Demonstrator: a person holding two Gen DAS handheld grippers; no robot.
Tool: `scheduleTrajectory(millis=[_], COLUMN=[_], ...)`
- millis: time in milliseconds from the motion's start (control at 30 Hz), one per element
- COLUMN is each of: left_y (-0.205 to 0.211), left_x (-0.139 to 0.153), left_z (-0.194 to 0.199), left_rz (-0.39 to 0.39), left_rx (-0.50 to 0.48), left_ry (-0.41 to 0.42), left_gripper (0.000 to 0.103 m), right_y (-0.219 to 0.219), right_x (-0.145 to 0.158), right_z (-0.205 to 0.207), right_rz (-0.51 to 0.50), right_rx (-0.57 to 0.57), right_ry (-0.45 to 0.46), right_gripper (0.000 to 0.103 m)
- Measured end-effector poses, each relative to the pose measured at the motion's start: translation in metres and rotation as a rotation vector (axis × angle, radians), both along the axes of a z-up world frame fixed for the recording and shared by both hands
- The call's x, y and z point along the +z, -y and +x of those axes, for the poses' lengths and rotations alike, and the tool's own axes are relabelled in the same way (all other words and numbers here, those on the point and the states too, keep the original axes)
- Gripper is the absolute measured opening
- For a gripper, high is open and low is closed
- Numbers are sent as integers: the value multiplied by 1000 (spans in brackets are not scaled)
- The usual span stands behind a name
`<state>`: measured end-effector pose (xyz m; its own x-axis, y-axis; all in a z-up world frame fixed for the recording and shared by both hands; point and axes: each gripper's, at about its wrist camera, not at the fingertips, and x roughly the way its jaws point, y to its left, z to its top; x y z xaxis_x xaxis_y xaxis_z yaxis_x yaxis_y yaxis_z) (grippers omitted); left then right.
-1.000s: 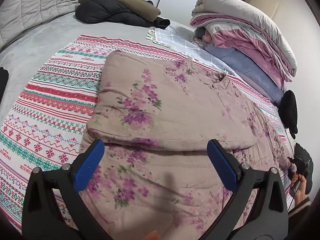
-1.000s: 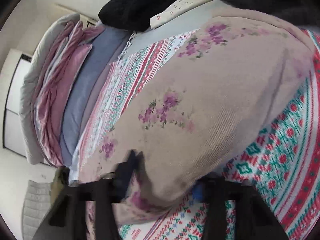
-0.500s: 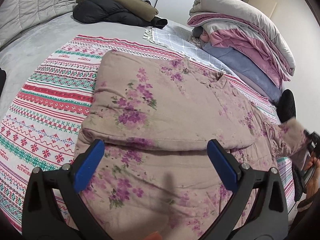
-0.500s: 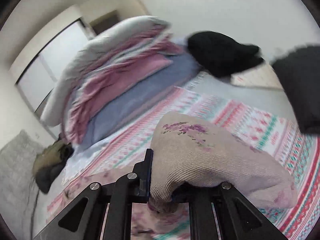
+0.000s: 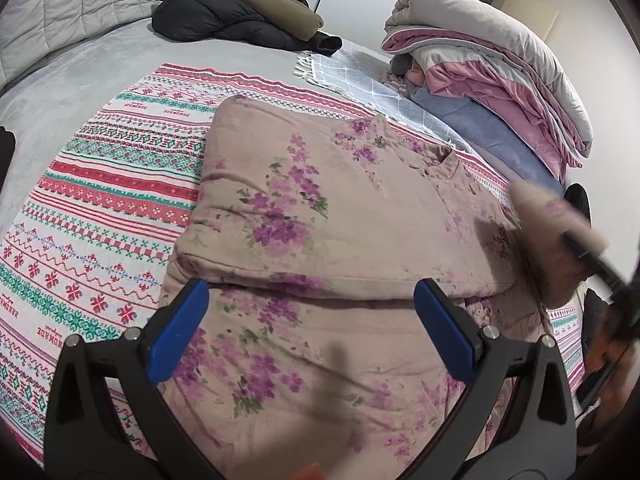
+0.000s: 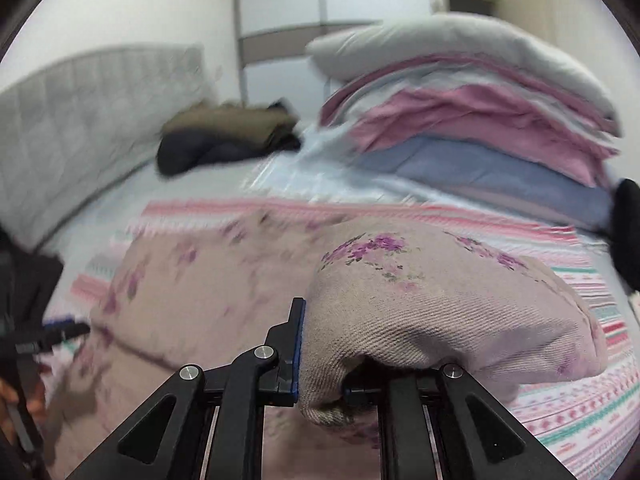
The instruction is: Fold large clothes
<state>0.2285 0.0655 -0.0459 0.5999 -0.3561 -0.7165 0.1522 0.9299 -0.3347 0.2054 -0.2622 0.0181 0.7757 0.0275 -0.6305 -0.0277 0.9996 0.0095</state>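
A padded floral garment [image 5: 320,208], dusty pink with purple flower sprays, lies spread across a striped patterned blanket [image 5: 100,184] on a grey bed [image 5: 80,72]; its left part is already folded over the body, leaving a thick straight edge that runs across the left wrist view just beyond the left gripper [image 5: 308,320]; that gripper hangs above the garment's lower part with its blue-padded jaws spread wide and nothing between them. The right gripper [image 6: 320,364] is clenched on the garment's sleeve [image 6: 440,320]; the cloth bunches out between the jaws and drapes over the right finger, lifted clear of the blanket; in the left wrist view the same sleeve [image 5: 552,216] shows blurred at the right edge, raised above the garment's body, with the dark gripper [image 5: 592,256] behind it. At the far side of the bed a pile of folded quilts [image 5: 500,80] in grey, pink and blue stands beside the blanket's edge; a dark puffer jacket with an olive garment on top [image 5: 240,16] lies near the quilted headboard [image 5: 72,0]; a pale checked throw [image 5: 360,72] with a fringe lies between the jacket and the quilts.
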Motion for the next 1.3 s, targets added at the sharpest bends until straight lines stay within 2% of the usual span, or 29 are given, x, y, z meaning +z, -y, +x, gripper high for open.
scheduleTrajectory(millis=[100, 167, 233, 267, 333, 400, 467, 533, 633, 700, 767, 833, 967, 1033, 1200, 1300], left_y=[-1, -1, -1, -2, -1, -1, 1, 6, 17, 29, 48, 75, 146, 185, 256, 282], left_x=[-1, -3, -4, -5, -5, -3, 1, 7, 16, 22, 28, 32, 35, 35, 35, 31], left_z=[0, 1, 2, 2, 2, 1, -2, -5, -7, -11, -15, -20, -37, -48, -64, -64], left_rz=[19, 24, 28, 33, 49, 60, 73, 111, 212, 217, 205, 219, 249, 274, 322, 295], left_rx=[-1, -3, -6, -5, 2, 4, -1, -11, -3, -24, -73, -128, -288, -361, -491, -570], left_ry=[0, -4, -13, -13, -10, -3, 13, 39, 73, 87, 94, 105, 140, 161, 218, 245], left_gripper=[102, 102, 102, 102, 102, 102, 102, 102, 102, 102, 102, 102, 102, 102, 102, 102], right_y=[-34, -47, -51, -52, -47, -38, -29, -20, -7, 11, 30, 58, 104, 127, 159, 178], right_x=[-52, -81, -104, -105, -102, -95, -86, -77, -64, -59, -58, -56, -55, -60, -60, -60], right_z=[21, 28, 27, 25, 23, 18, 10, -6, -30, -43, -50, -57, -71, -76, -87, -97], right_rz=[-32, -62, -79, -74, -7, 90, 192, 256, 287, 329, 371, 404, 493, 528, 554, 594], right_rx=[68, 76, 68, 60, 57, 70, 86, 88, 56, 28, -2, -82, -188, -254, -333, -370], right_ry=[-144, -204, -218, -200, -192, -197, -195, -180, -134, -99, -67, -53, 8, 8, 31, 56], right_gripper=[16, 18, 18, 19, 29, 55, 70, 71, 72, 72, 72, 72, 72, 72, 72, 72])
